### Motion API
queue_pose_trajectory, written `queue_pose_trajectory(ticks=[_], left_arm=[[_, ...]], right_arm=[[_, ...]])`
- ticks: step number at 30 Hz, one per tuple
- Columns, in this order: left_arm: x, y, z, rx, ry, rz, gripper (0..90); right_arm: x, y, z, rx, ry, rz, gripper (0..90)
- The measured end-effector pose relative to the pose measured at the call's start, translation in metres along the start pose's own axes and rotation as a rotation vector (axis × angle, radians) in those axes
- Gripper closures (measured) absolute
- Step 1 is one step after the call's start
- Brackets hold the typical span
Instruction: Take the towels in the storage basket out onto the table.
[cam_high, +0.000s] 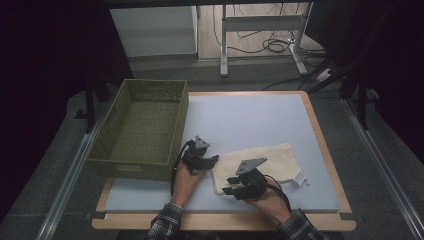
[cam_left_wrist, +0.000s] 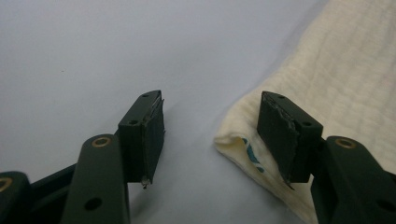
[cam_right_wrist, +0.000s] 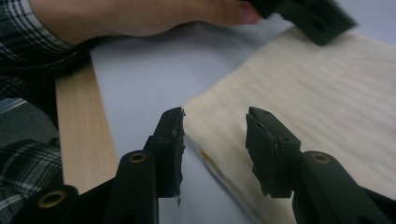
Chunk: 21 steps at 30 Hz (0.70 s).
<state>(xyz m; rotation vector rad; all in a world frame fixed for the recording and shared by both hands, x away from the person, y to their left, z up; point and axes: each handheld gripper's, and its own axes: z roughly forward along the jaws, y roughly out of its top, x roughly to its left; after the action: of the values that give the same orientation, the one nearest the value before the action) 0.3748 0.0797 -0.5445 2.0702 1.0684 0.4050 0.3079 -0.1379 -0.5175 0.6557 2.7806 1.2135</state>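
Observation:
A cream cloth (cam_high: 265, 160) lies flat on the pale mat (cam_high: 250, 115), with a small white tag at its right end. My left gripper (cam_high: 215, 159) sits at the cloth's left corner. In the left gripper view its jaws (cam_left_wrist: 210, 126) stand apart, and the folded corner of the cloth (cam_left_wrist: 336, 70) lies between them, close to the right pad. My right gripper (cam_high: 227, 186) is at the cloth's near left edge. Its jaws (cam_right_wrist: 215, 140) stand apart astride the edge of the cloth (cam_right_wrist: 303, 84), with a gap on both sides.
A green woven basket (cam_high: 135, 167) stands on the left of the table, just beside my left hand. The mat's wooden border (cam_right_wrist: 84, 130) runs close behind the right gripper. Bare mat stretches beyond the cloth to the far edge.

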Motion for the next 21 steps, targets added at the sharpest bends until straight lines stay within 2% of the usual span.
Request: queue_pose_trajectory(ticks=[7, 11, 12, 13, 16, 18, 21], left_arm=[[0.000, 0.000, 0.000, 0.000, 0.000, 0.002, 41.2], [0.000, 0.000, 0.000, 0.000, 0.000, 0.001, 41.2], [0.000, 0.000, 0.000, -0.001, 0.000, 0.000, 41.3], [0.000, 0.000, 0.000, 0.000, 0.000, 0.001, 41.3], [0.000, 0.000, 0.000, -0.001, 0.000, -0.001, 41.4], [0.000, 0.000, 0.000, -0.001, 0.002, 0.000, 41.8], [0.000, 0.000, 0.000, 0.000, 0.005, 0.002, 43.0]], right_arm=[[0.013, 0.011, 0.019, 0.015, 0.018, -0.020, 58.1], [0.017, 0.011, 0.030, 0.040, -0.006, -0.038, 58.2], [0.019, 0.010, 0.031, 0.033, -0.025, -0.047, 62.6], [0.019, 0.010, 0.031, 0.033, -0.025, -0.047, 62.6], [0.023, 0.008, 0.031, 0.032, -0.085, -0.077, 72.6], [0.024, 0.008, 0.031, 0.035, -0.101, -0.084, 77.3], [0.023, 0.008, 0.030, 0.035, -0.106, -0.065, 83.6]])
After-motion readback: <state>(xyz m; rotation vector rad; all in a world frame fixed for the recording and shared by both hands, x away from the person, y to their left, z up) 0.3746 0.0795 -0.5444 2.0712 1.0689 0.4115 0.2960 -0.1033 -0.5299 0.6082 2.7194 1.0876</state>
